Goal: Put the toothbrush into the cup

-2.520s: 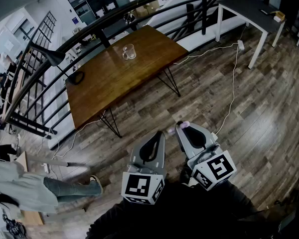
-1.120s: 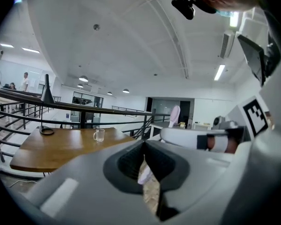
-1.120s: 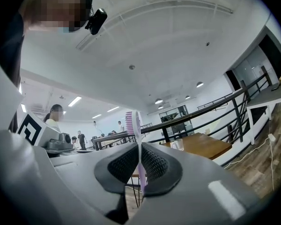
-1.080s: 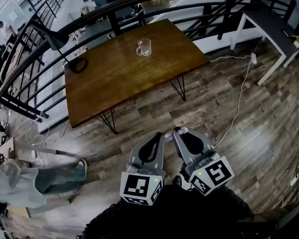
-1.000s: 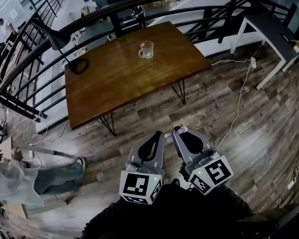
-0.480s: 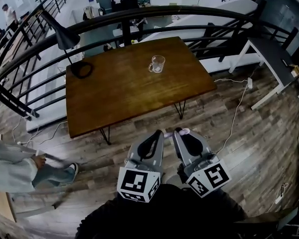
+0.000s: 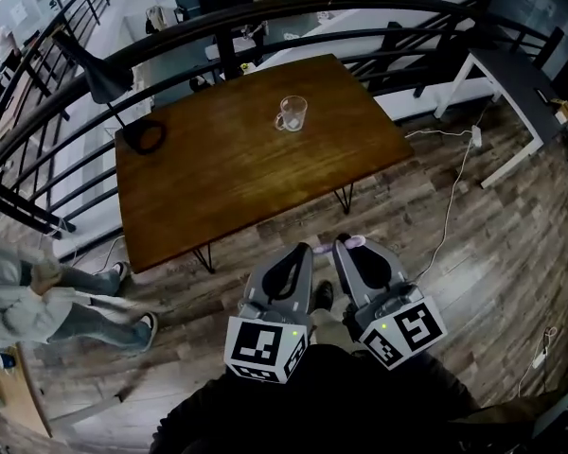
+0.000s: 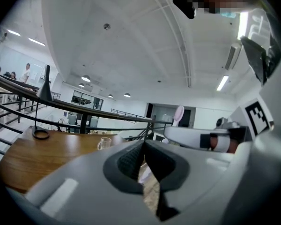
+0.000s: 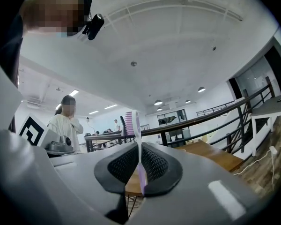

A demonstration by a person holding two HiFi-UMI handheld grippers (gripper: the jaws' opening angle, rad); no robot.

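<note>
A clear glass cup (image 7: 292,113) stands on the far half of the wooden table (image 7: 227,173); it also shows small in the left gripper view as the cup (image 8: 104,143). My right gripper (image 7: 341,244) is shut on a toothbrush (image 9: 140,170), which stands upright between the pads with its pink bristle head (image 9: 130,123) on top. In the head view that head (image 7: 355,242) pokes out at the jaw tips. My left gripper (image 7: 301,250) hangs beside it, shut with nothing in it (image 8: 144,144). Both are held over the floor, short of the table's near edge.
A black desk lamp (image 7: 149,138) stands at the table's left end. A black railing (image 7: 265,22) runs behind the table. A white desk (image 7: 511,74) is at the right, and a cable (image 7: 450,206) trails over the wooden floor. A person (image 7: 38,296) walks at the left.
Both grippers have come closer to the table, side by side, with the toothbrush still held. The person at the left has walked further into view.
</note>
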